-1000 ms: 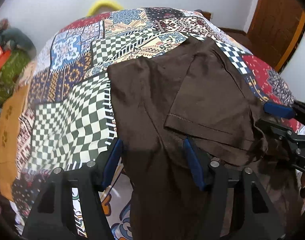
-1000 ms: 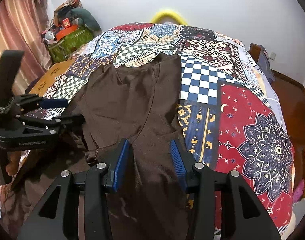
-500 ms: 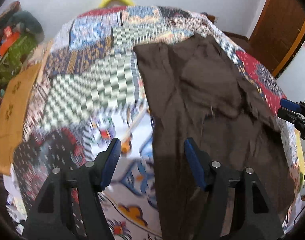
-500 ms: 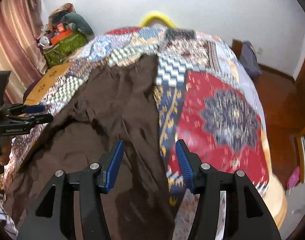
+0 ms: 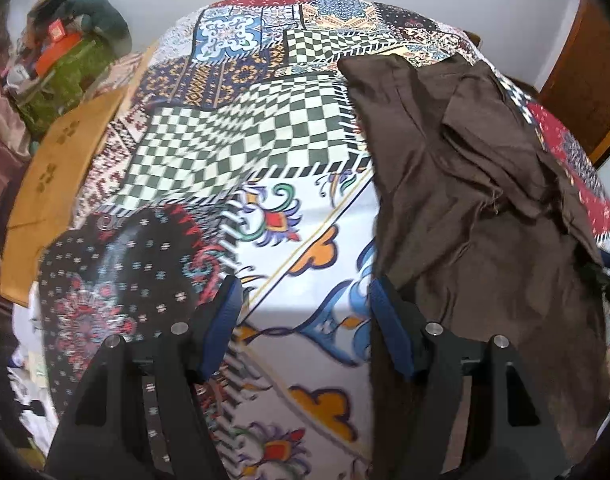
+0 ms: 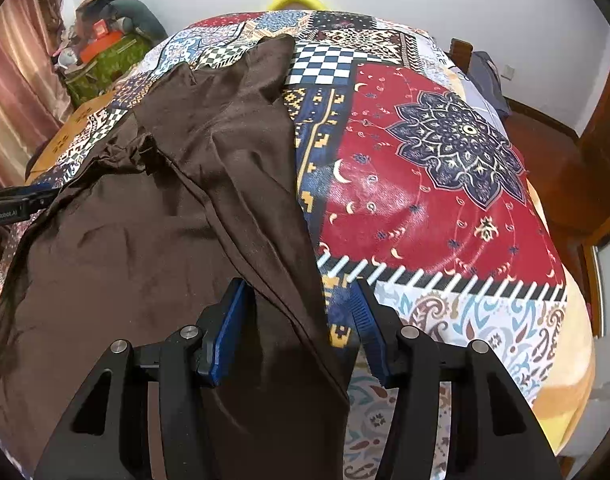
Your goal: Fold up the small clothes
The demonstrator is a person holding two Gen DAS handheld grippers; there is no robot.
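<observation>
Brown garment (image 6: 153, 240) beneath right gripper (image 6: 301, 320), beside left gripper (image 5: 305, 312); both jaws wide apart, holding nothing.

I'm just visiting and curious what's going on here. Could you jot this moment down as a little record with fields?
place: bed with patchwork cover
garment: brown cloth, spread on the cover, rumpled, not yet neatly folded
left gripper: open, over bare cover, at the cloth's left edge
right gripper: open, straddling the cloth's right edge, gripping nothing
background: green bag with clutter by the curtain
</observation>
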